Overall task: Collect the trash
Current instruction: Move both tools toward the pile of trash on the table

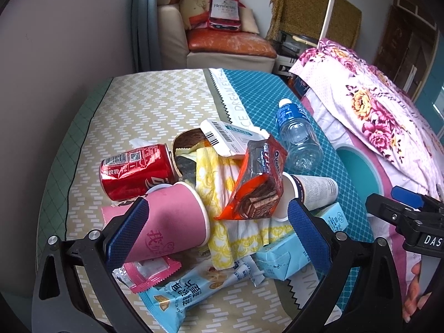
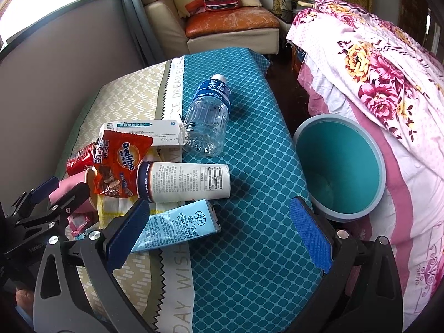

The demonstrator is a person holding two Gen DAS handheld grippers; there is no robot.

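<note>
A pile of trash lies on the table: a pink paper cup (image 1: 172,219), a red can (image 1: 136,170), an orange Ovaltine wrapper (image 1: 258,180), a white cup (image 2: 184,181), a light blue carton (image 2: 177,223) and a clear bottle (image 2: 206,122). A teal bin (image 2: 340,163) stands to the right of the table. My left gripper (image 1: 219,233) is open, its fingers either side of the pink cup and wrapper. My right gripper (image 2: 219,230) is open over the teal cloth, its left finger by the blue carton.
The table cloth (image 2: 249,249) is teal on the right and beige on the left. A floral bed cover (image 2: 388,83) lies right of the bin. A sofa (image 1: 222,47) stands behind the table. A white box (image 1: 233,136) and snack packets (image 1: 183,291) lie in the pile.
</note>
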